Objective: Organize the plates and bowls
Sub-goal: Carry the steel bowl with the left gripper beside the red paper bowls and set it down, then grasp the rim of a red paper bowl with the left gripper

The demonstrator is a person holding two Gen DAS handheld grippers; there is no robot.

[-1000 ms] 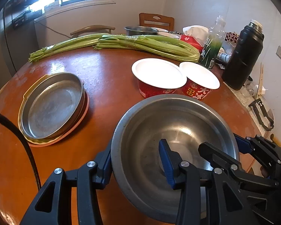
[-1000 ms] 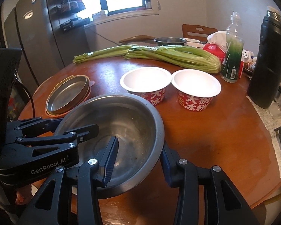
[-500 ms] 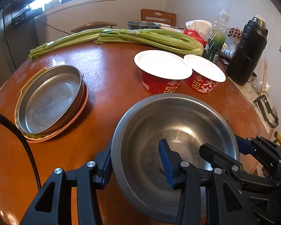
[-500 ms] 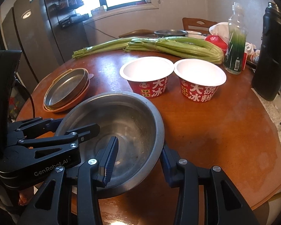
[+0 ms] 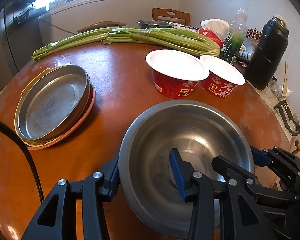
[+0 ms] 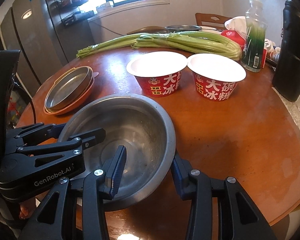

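Compared with a second earlier, both views sit closer to the two red paper bowls (image 5: pixel 175 74) and the plate stack (image 5: pixel 54 104), which fill more of each picture; the steel bowl (image 5: pixel 186 160) keeps its place between both tools. Judged from this, the bowl is being carried over the counter (image 5: pixel 114 84) towards a resting place, perhaps the stack.

Left tool (image 5: pixel 145 175): pinching the bowl's rim, one finger outside, one inside the basin. Right tool (image 6: pixel 148 172): likewise pinching the opposite rim.

Steel bowl: at the near edge of the counter, mouth upward, roughly level. Being round, it has no long axis; the two grips lie across it from the person's left to right.

Celery (image 5: pixel 130 38) lies along the far side, well apart.
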